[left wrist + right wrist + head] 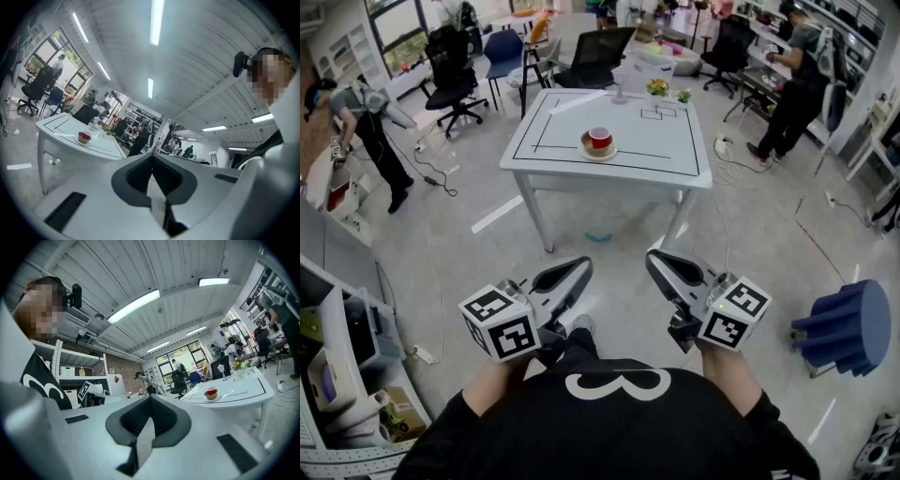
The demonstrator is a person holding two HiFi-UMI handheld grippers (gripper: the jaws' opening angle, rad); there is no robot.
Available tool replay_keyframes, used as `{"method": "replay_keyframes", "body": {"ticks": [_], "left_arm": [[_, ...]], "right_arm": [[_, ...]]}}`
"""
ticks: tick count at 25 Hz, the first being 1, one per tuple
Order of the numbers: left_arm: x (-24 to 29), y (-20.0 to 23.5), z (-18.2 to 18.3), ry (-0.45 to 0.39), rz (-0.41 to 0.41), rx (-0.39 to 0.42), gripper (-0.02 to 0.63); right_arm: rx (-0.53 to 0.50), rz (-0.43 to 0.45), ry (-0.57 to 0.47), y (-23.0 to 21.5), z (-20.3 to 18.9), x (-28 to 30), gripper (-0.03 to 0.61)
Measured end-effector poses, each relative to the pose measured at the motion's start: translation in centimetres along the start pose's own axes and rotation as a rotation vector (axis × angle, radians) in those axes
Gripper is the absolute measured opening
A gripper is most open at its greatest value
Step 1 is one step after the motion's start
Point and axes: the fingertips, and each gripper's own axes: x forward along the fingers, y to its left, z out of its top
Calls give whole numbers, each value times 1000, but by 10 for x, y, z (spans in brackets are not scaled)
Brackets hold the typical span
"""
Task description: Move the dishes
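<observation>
- Person (367,127) bent forward at the upper left edge of the head view, one of two bystanders in the room.
- Office chairs, three along the top left: one black chair (450,67), one blue chair (503,52), one more black one (600,56).
- Left gripper (577,269) at lower centre, jaws closed together on nothing, with one marker cube on it.
- White table (670,155) with black lines at upper centre, well apart from both grippers.
- One red cup (600,138) stands on one saucer (585,149), near the table's middle.
- Right gripper (659,262) just right of the left one, jaws likewise pressed together and empty, also with one cube.
- Second person (797,80) at the upper right.
- One blue ribbed cylinder (848,328) on the floor at the right edge.
</observation>
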Motion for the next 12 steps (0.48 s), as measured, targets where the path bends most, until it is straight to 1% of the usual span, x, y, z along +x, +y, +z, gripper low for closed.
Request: {"method": "replay_keyframes", "body": {"ticks": [4,8,12], "left_arm": [[-1,-12,-7,16,13,7,2],[1,-19,-10,23,22,22,2],[1,-28,-11,18,19,33,2]], "right_arm": [[6,-3,-3,6,-1,-15,9],[11,-27,-18,4,0,-30,9],[28,-23,-77,9,9,-42,11]]}}
